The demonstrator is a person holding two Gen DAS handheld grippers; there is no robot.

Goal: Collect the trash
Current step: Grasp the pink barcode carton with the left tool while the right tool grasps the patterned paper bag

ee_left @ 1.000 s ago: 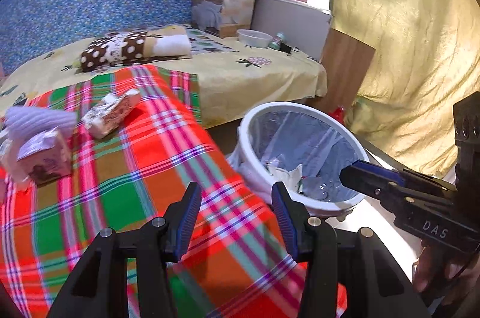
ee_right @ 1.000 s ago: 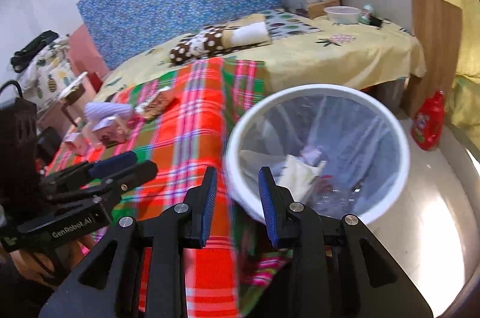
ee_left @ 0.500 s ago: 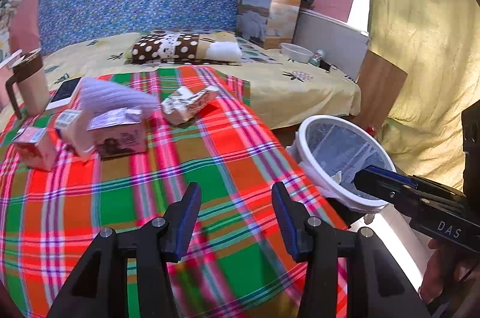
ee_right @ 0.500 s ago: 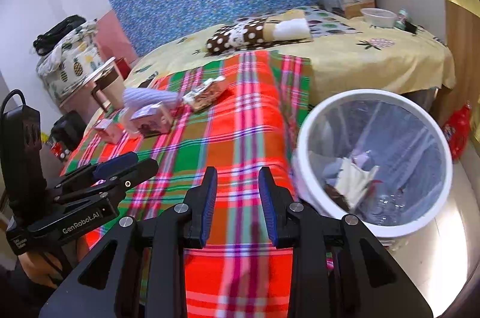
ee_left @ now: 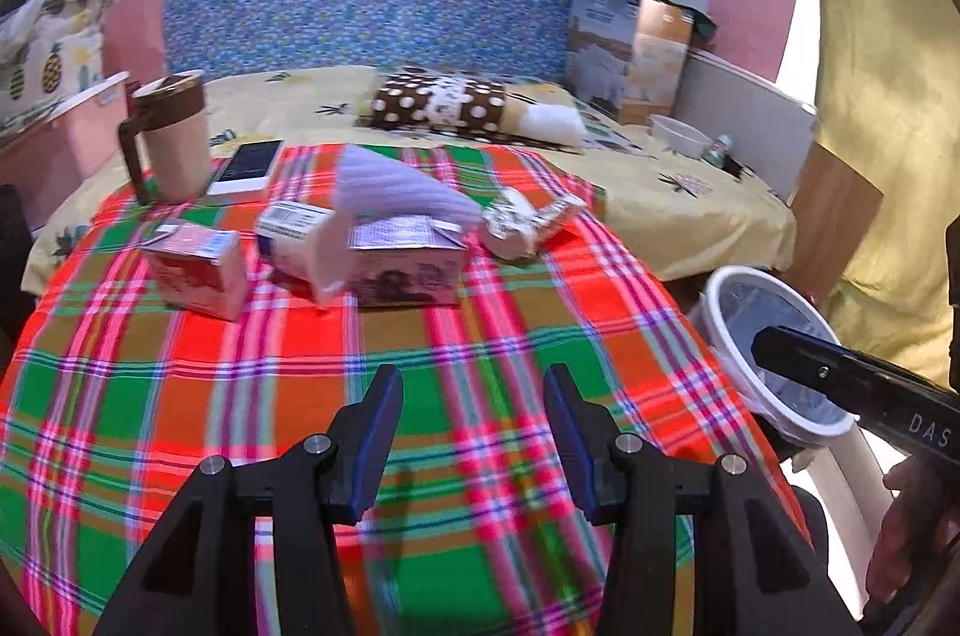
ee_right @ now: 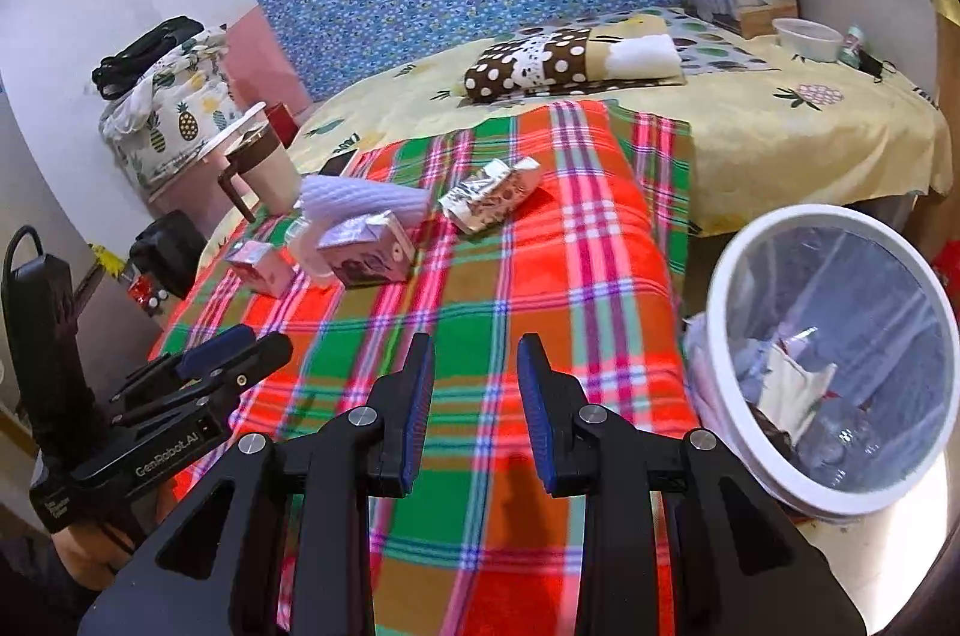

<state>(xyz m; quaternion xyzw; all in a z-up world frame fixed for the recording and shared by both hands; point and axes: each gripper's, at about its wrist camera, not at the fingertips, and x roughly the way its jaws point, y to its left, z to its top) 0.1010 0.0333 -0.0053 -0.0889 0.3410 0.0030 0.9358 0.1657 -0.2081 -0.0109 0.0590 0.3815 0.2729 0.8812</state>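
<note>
Trash lies in a cluster on the plaid blanket: a purple carton, a small red carton, a white bottle, a pale foam sheet and a crumpled foil wrapper. The cluster also shows in the right wrist view, with the purple carton and the wrapper. The white bin with a clear liner holds several pieces of trash and stands right of the bed; it shows in the left wrist view too. My left gripper and right gripper are open, empty, above the blanket's near part.
A beige mug with a brown lid and a phone sit at the blanket's far left. A polka-dot pillow, a cardboard box and a small bowl lie further back on the yellow sheet. A wooden board stands behind the bin.
Both views have swung left, away from the bin and toward the blanket. The trash cluster now sits in the middle of the left wrist view. Both grippers stay open.
</note>
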